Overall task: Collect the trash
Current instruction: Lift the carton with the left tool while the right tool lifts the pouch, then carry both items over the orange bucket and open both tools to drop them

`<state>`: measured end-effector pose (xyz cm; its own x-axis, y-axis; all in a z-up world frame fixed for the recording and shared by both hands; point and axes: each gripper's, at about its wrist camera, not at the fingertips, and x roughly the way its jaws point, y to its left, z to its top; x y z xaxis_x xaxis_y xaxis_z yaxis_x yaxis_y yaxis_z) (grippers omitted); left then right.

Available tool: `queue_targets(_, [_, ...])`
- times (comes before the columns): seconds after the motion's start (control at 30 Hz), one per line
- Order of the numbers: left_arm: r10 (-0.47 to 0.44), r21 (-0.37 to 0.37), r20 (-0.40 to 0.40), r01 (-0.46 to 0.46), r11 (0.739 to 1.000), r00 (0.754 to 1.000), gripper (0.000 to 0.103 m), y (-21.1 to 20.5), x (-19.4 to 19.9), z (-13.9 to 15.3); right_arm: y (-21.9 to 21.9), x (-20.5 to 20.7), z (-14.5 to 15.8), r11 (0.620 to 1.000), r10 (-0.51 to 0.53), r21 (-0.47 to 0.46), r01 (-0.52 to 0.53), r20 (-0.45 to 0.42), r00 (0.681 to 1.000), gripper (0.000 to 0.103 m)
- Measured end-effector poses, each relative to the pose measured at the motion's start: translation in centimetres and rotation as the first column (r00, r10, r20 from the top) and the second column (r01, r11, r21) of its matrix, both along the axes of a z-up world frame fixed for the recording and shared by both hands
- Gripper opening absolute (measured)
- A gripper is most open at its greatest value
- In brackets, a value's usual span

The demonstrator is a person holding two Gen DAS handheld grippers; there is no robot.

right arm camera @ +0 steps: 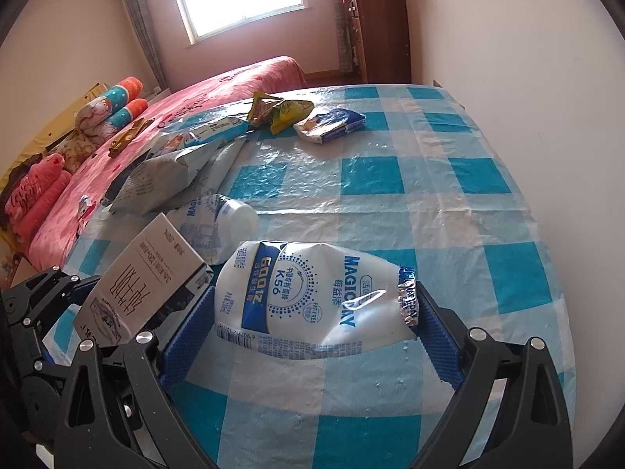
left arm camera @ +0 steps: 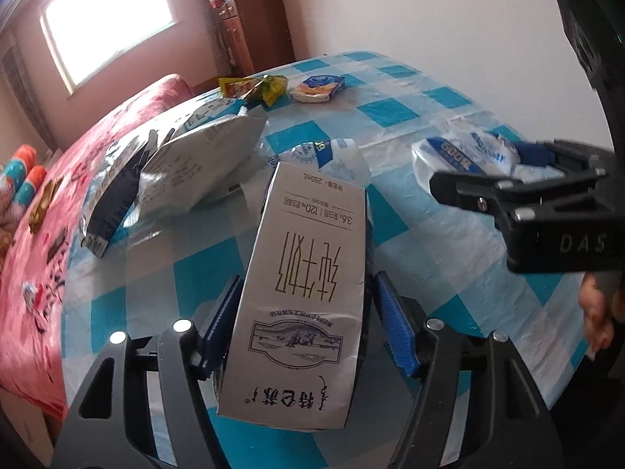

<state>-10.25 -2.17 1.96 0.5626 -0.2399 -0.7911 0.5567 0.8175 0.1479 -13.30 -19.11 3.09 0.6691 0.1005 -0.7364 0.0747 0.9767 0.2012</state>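
My left gripper (left arm camera: 308, 320) is shut on a grey milk carton (left arm camera: 304, 293), held above the blue checked table; the carton also shows in the right wrist view (right arm camera: 144, 273). My right gripper (right arm camera: 316, 308) is shut on a crushed white Magic Day bottle (right arm camera: 312, 293), which is squeezed between the blue pads (right arm camera: 187, 332). The right gripper also shows in the left wrist view (left arm camera: 508, 179) with the bottle (left arm camera: 461, 156). A second white bottle (right arm camera: 222, 222) lies on the table beyond.
Silver snack bags (left arm camera: 187, 172) lie at the table's left edge. A yellow wrapper (right arm camera: 281, 111) and a blue-white packet (right arm camera: 332, 123) lie at the far side. A pink bed (right arm camera: 156, 117) stands left of the table (right arm camera: 449, 203). A white wall (right arm camera: 508, 58) is right.
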Motion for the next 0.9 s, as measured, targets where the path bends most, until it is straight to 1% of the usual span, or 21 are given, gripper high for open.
queue_targets(0.17, [0.048, -0.076, -0.019, -0.049, 0.996, 0.999, 0.067, 1.5, -0.4, 0.7, 1.1, -0.2, 0.2, 0.999, 0.033, -0.009, -0.033, -0.001, 0.999, 0.094])
queue_targets(0.37, [0.103, -0.15, -0.003, -0.102, 0.983, 0.995, 0.067, 4.2, -1.3, 2.1, 2.9, -0.4, 1.1, 0.997, 0.079, -0.023, -0.079, 0.01, 0.997, 0.094])
queue_targets(0.6, [0.173, -0.202, 0.019, -0.166, 0.965, 0.985, 0.068, 8.3, -2.7, 3.6, 6.0, -0.2, 2.4, 0.988, 0.153, -0.038, -0.152, 0.021, 0.988, 0.094])
queue_targets(0.83, [0.27, -0.24, 0.043, -0.253, 0.937, 0.962, 0.068, 13.8, -4.1, 4.8, 10.3, 0.2, 3.7, 0.967, 0.252, -0.054, -0.251, 0.026, 0.967, 0.094])
queue_targets(0.9, [0.311, -0.254, 0.052, -0.289, 0.923, 0.949, 0.068, 15.7, -4.5, 5.1, 11.9, 0.3, 4.1, 0.956, 0.288, -0.062, -0.286, 0.029, 0.957, 0.094])
